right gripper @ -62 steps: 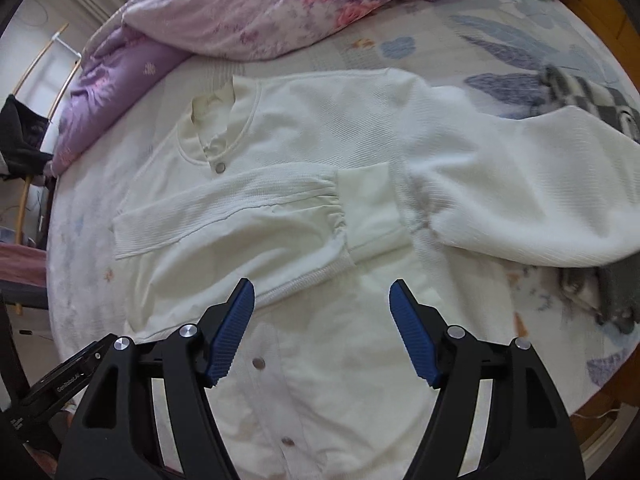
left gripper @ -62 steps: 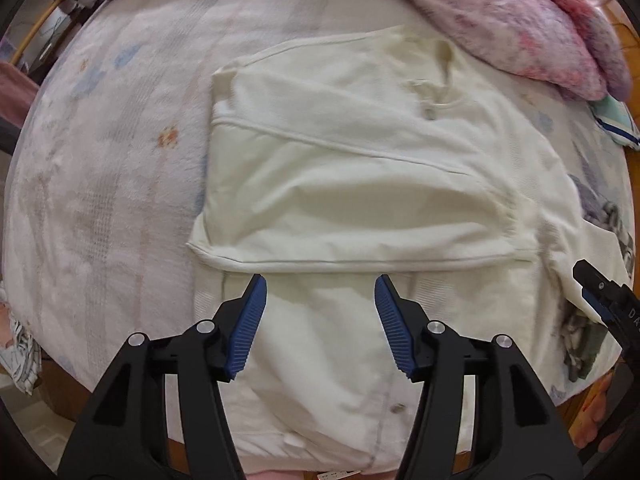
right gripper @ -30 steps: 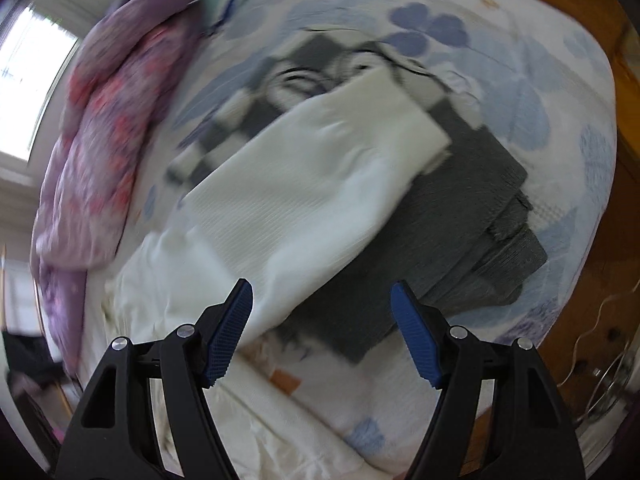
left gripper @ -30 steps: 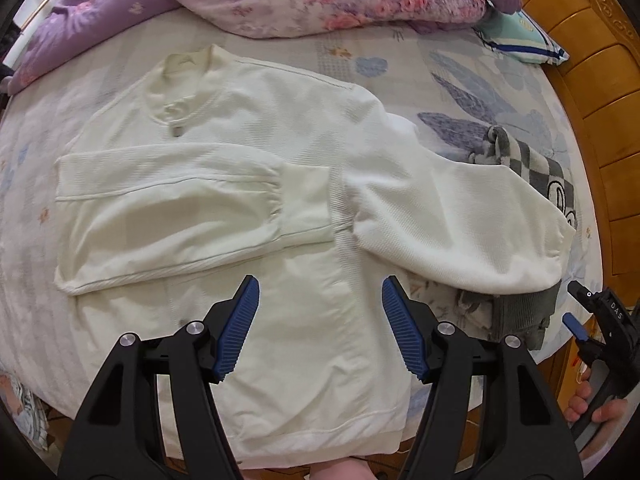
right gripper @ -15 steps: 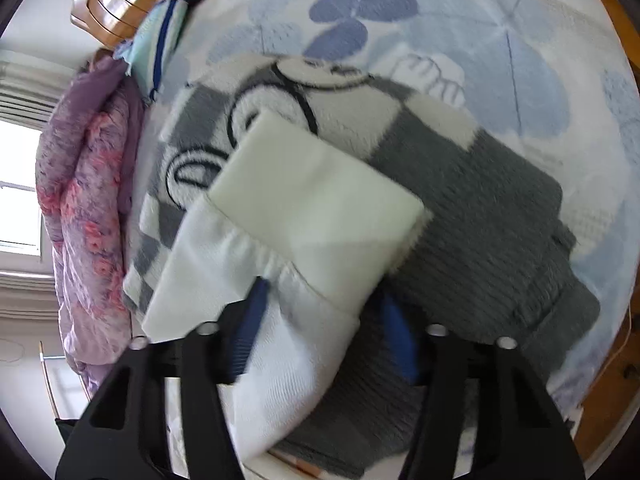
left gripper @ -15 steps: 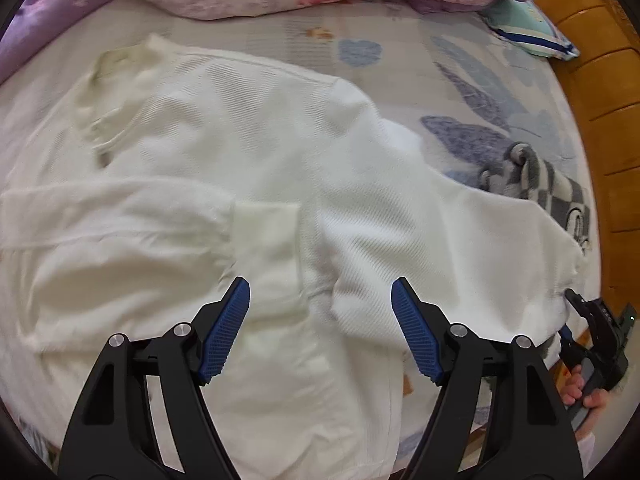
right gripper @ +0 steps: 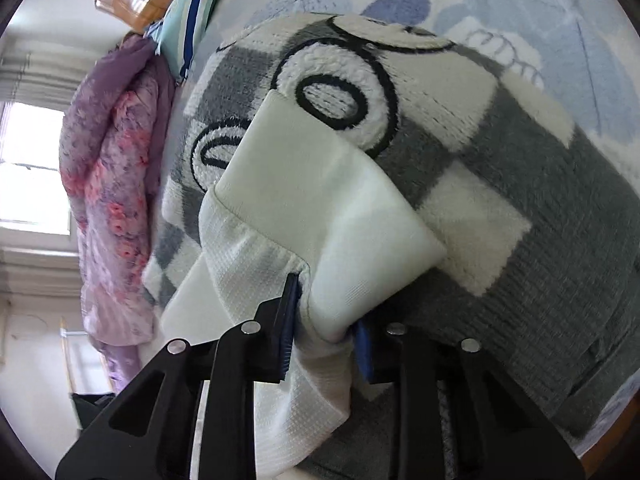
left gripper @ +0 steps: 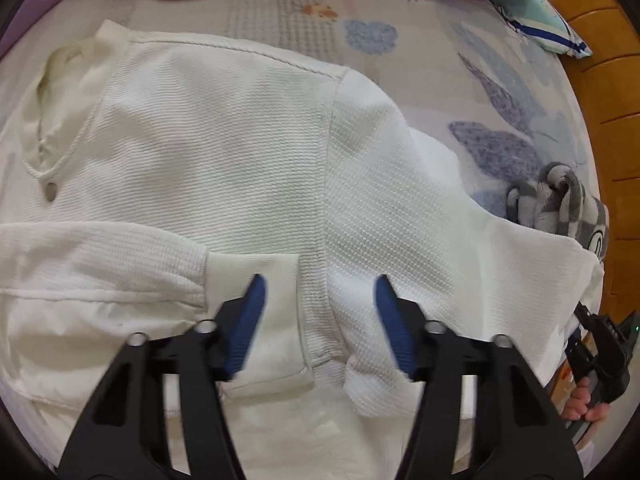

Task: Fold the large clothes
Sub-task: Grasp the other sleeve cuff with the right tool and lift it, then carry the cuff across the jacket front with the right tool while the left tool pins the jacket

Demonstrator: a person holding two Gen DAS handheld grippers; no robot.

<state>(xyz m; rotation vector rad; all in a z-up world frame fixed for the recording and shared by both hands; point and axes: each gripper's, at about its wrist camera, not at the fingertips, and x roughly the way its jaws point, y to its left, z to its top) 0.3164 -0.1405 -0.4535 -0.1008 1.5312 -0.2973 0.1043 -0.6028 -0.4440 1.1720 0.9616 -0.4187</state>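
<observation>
black two-finger grippers, blue pads

left gripper [left gripper: 318,320] and right gripper [right gripper: 326,332]: matte black fingers [left gripper: 224,344], ribbed blue pads, silver round screws; lower right of the left view, a bare hand [left gripper: 586,404].

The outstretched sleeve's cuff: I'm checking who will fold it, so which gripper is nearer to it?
Right. The right gripper has its jaws closed on the sleeve just behind the cuff; the left gripper hovers over the armpit seam.

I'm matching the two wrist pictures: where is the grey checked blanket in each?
Left wrist: grey checked blanket at the right edge, mostly hidden behind the white sleeve.
Right wrist: blanket fills the centre and right, under the sleeve's cuff.
Shared landmark: the sleeve lying over the blanket.
</observation>
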